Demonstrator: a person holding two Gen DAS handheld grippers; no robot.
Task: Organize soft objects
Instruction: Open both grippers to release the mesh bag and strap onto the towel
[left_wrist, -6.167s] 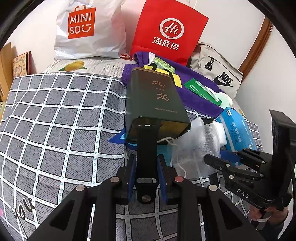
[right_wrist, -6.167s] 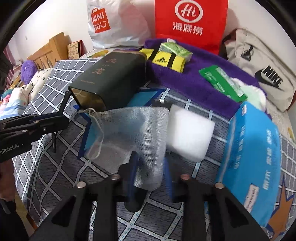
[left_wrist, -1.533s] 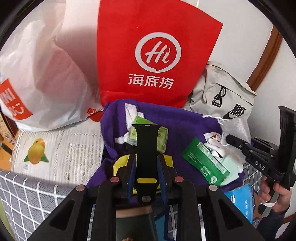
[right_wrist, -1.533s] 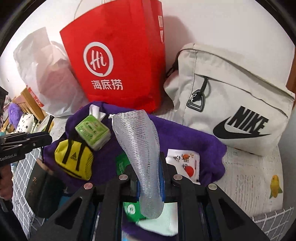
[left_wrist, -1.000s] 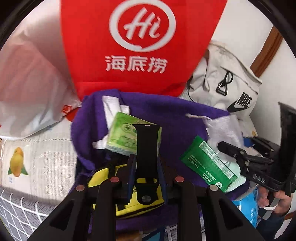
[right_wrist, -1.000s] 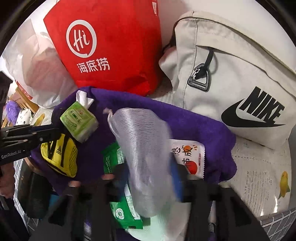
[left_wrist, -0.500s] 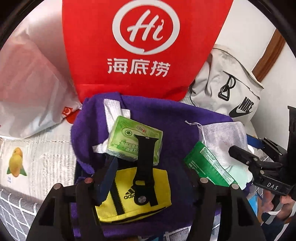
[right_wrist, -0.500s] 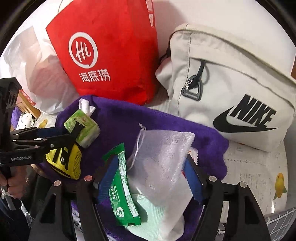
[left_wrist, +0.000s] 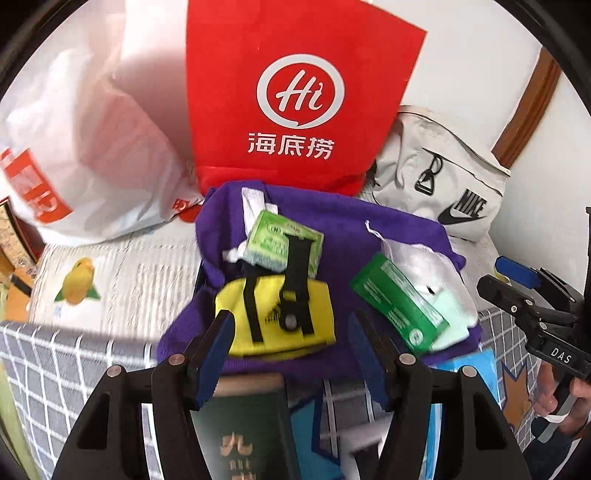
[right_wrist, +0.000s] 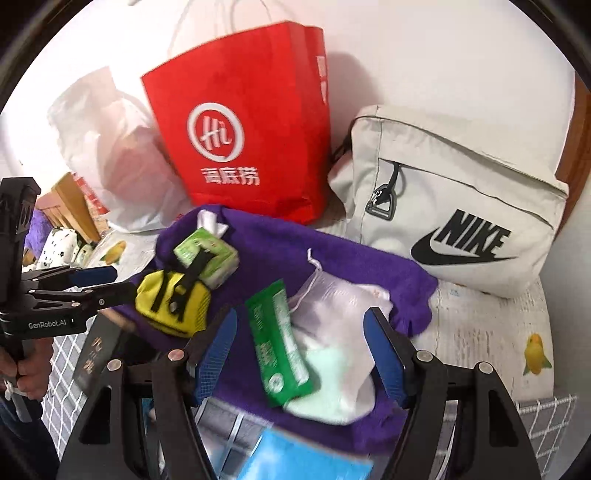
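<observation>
A purple towel (left_wrist: 351, 221) (right_wrist: 277, 240) lies spread on the bed. On it sits a yellow pouch (left_wrist: 240, 314) (right_wrist: 147, 291) with a black strap (left_wrist: 297, 266) across it, the strap's far end resting on a green tissue pack (left_wrist: 269, 240). My left gripper (left_wrist: 288, 332) hangs open just above the pouch, holding nothing. To the right a white mesh bag (right_wrist: 332, 295) (left_wrist: 417, 258) lies over a mint cloth (right_wrist: 325, 376), next to a green sachet (right_wrist: 277, 332). My right gripper (right_wrist: 301, 325) stands open above them, touching nothing.
A red paper bag (left_wrist: 295, 92), a white plastic bag (left_wrist: 92, 129) and a beige Nike bag (right_wrist: 461, 221) stand against the wall behind the towel. A dark green tin (left_wrist: 240, 424) and a blue pack (right_wrist: 306, 461) lie near me on the checked bedspread (left_wrist: 55, 369).
Both grippers opened. The left one let the black strap down onto the yellow pouch, the right one dropped the mesh bag onto the towel. Both have drawn back and upward.
</observation>
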